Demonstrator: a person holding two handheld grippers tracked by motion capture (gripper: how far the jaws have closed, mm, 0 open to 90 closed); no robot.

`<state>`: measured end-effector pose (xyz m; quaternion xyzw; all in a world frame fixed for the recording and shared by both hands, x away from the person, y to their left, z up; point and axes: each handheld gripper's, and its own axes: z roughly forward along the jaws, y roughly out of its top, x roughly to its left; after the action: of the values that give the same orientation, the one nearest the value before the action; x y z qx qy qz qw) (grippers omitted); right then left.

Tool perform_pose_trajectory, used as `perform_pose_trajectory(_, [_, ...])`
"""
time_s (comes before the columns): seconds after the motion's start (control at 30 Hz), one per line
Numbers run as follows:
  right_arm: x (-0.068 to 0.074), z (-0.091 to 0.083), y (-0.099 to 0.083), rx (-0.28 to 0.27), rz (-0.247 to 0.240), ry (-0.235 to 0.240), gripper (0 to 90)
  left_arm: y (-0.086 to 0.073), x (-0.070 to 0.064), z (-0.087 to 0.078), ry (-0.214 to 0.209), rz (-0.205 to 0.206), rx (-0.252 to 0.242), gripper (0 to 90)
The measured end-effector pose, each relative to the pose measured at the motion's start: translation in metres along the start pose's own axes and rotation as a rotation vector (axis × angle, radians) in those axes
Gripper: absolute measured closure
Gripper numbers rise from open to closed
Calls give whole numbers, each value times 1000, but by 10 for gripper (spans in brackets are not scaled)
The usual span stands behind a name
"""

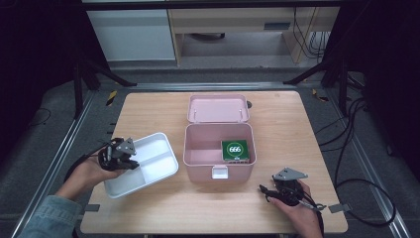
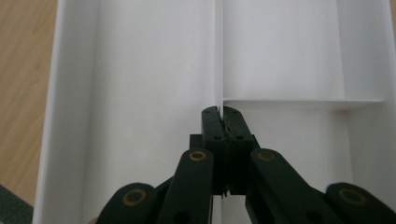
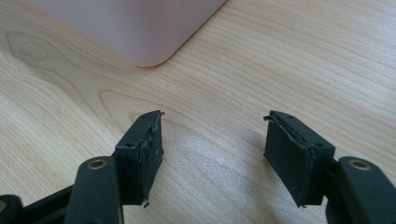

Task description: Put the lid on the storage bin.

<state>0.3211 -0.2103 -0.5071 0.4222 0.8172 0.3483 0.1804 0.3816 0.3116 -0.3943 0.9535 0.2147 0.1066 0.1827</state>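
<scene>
Tray feels light, stiff, probably slippery plastic; my left gripper pinches its divider at six o'clock. Right gripper rests spread, empty.

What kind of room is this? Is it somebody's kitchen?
Probably not a kitchen. It looks like a lab or workshop set up for recording: a wooden table stands inside a dark metal frame, loose cables trail over the floor, and plain office furniture sits behind.
</scene>
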Motion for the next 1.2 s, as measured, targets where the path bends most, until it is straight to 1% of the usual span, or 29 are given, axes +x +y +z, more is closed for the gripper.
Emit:
perform_pose_trajectory(0.2, [-1, 0, 0, 0, 0, 0, 369, 11, 10, -22, 19, 10, -32, 897])
perform_pose_trajectory(0.23, [-1, 0, 0, 0, -1, -1, 369, 14, 12, -27, 19, 10, -44, 897])
perform_pose_trajectory(0.33, [-1, 0, 0, -1, 0, -2, 370, 20, 16, -37, 32, 16, -53, 897])
perform_pose_trajectory(0.43, [-1, -1, 0, -2, -1, -2, 370, 30, 19, -47, 42, 28, -64, 898])
perform_pose_trajectory(0.6, [-1, 0, 0, 0, 0, -1, 372, 48, 24, -58, 48, 55, -73, 898])
perform_pose_trajectory(0.77, [-2, -1, -1, -4, 4, 1, 373, 64, 30, -63, 41, 68, -98, 898])
perform_pose_trajectory(0.93, [-3, 1, 0, -5, 15, 3, 375, 81, 32, -65, 39, 94, -109, 898])
perform_pose_trajectory(1.2, [-5, 4, 1, -7, 26, 12, 375, 108, 39, -68, 33, 121, -122, 898])
